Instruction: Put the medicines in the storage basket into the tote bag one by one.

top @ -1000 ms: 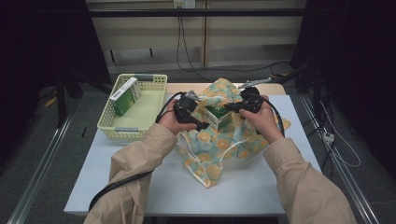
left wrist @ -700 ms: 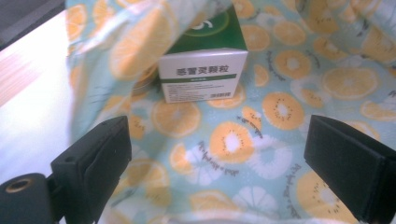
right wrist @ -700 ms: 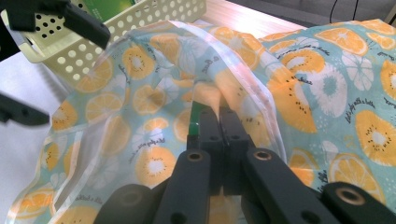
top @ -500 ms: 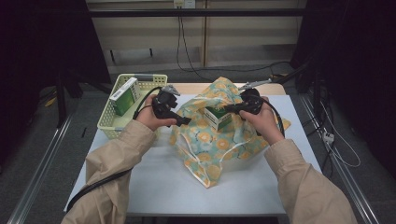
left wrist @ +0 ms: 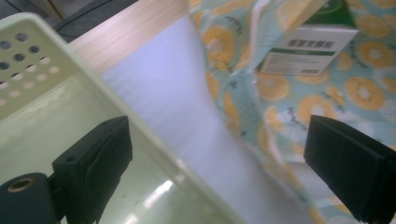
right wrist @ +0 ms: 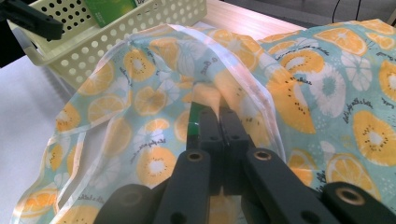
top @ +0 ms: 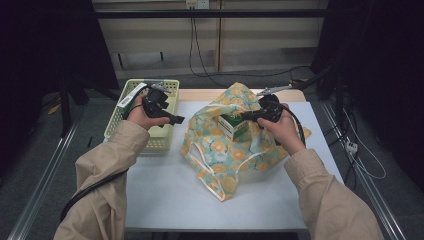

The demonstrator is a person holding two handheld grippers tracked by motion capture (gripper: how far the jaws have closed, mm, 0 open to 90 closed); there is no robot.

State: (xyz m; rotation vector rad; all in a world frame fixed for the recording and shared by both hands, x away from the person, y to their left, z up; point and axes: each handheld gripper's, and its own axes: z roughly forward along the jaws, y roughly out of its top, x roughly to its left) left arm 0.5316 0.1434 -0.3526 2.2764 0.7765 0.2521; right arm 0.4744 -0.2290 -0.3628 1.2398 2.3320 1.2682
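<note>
A fruit-print cloth bag (top: 235, 156) lies on the white table (top: 165, 192). A green and white box (top: 234, 127) stands in the bag's mouth. My right gripper (top: 248, 116) is shut on the bag's rim and holds it up; in the right gripper view its jaws (right wrist: 212, 114) pinch the fabric (right wrist: 327, 84), with a thin green edge beside them. My left gripper (top: 172, 118) hovers open over the right rim of the yellow basket (top: 112, 125). In the left gripper view it (left wrist: 233, 154) has nothing between its jaws, and the box (left wrist: 308, 46) and bag (left wrist: 364, 88) lie beyond.
The perforated basket (right wrist: 116, 42) sits at the table's back left with another green and white box (top: 131, 93) inside. A wooden strip (top: 200, 95) runs along the table's far edge. Cables trail on the floor behind and to the right.
My left gripper has drawn away from the box at the bag's mouth and moved left to the basket. The right gripper and the bag's rim have stayed put.
</note>
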